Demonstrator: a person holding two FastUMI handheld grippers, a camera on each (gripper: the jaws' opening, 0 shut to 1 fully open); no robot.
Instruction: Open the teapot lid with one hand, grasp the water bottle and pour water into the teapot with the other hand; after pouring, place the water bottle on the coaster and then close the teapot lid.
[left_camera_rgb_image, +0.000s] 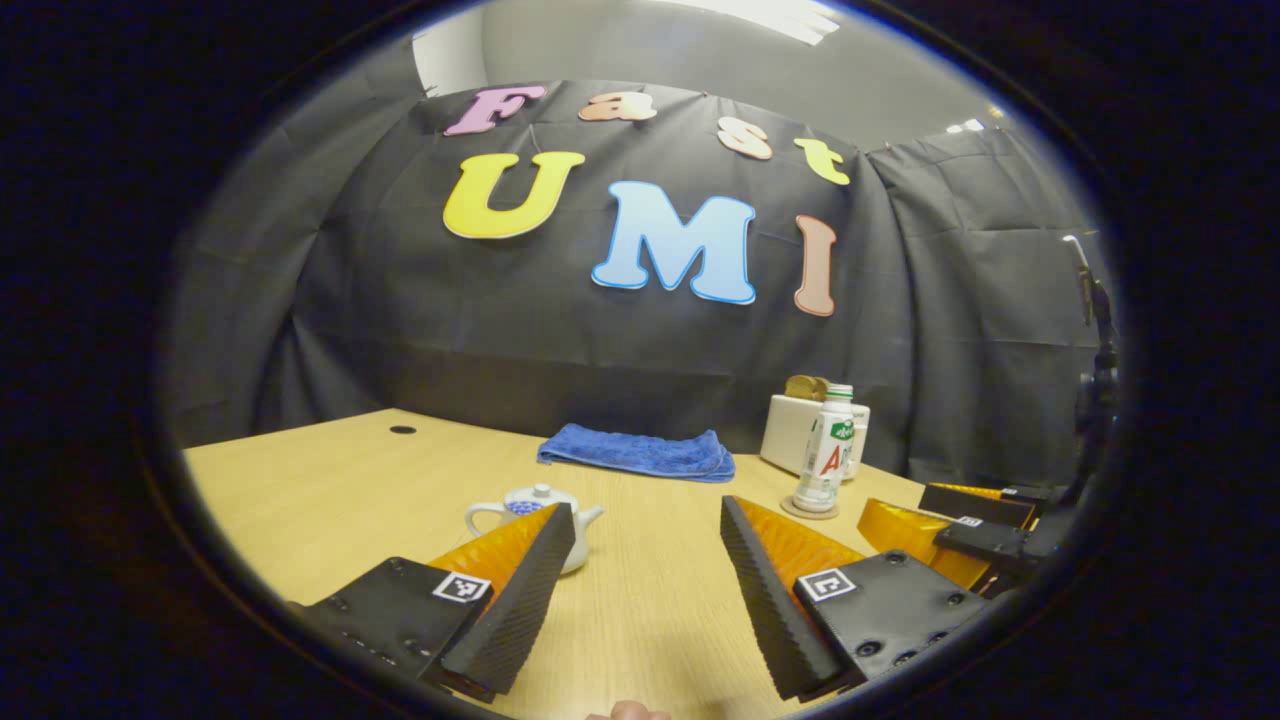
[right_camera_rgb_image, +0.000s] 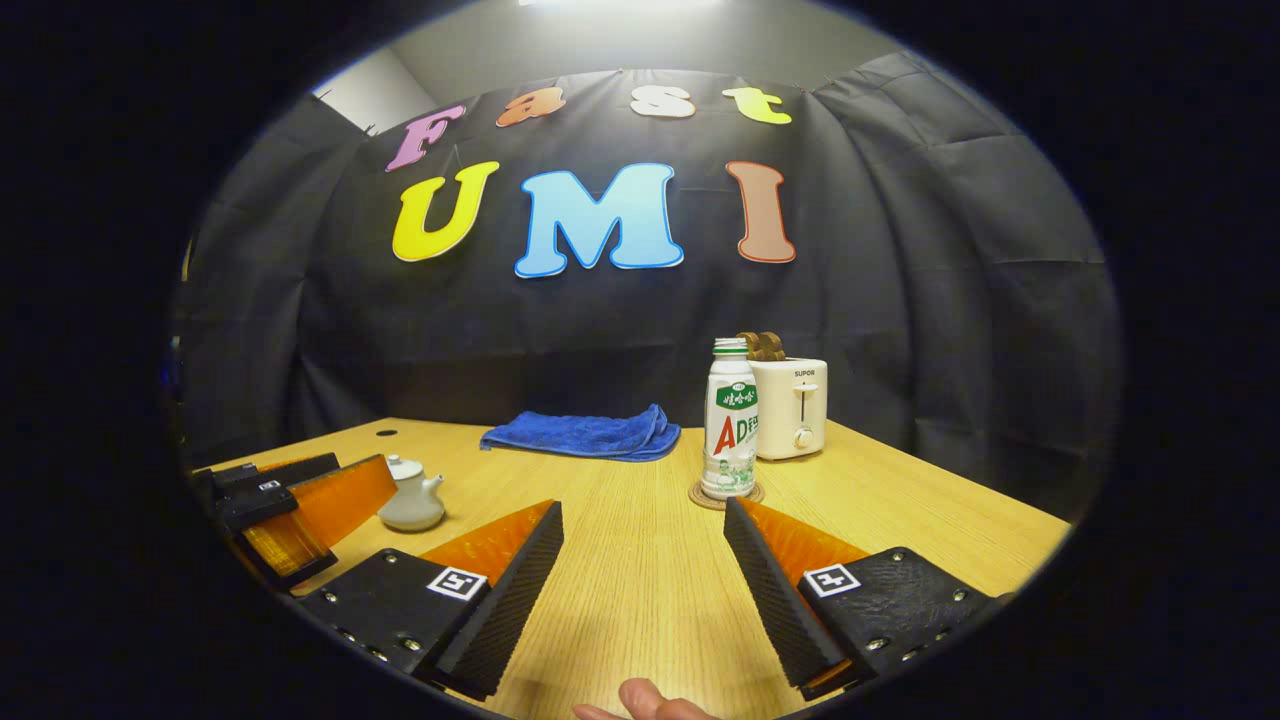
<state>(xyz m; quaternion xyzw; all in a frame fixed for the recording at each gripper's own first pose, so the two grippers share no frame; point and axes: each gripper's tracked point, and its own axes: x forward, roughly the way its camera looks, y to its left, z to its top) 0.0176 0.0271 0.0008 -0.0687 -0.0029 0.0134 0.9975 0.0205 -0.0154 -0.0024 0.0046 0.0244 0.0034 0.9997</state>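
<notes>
Standing capped bottle (right_camera_rgb_image: 730, 425) on coaster (right_camera_rgb_image: 724, 496)

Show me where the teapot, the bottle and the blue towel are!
teapot (right_camera_rgb_image: 413, 507), right gripper view, on its round white body.
bottle (right_camera_rgb_image: 731, 430), right gripper view, on the label in the middle; it stands on a coaster.
blue towel (left_camera_rgb_image: 640, 453), left gripper view, on the folded cloth's top.

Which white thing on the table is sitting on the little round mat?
The water bottle. It stands upright on the round coaster; the teapot and toaster sit straight on the table.
</notes>
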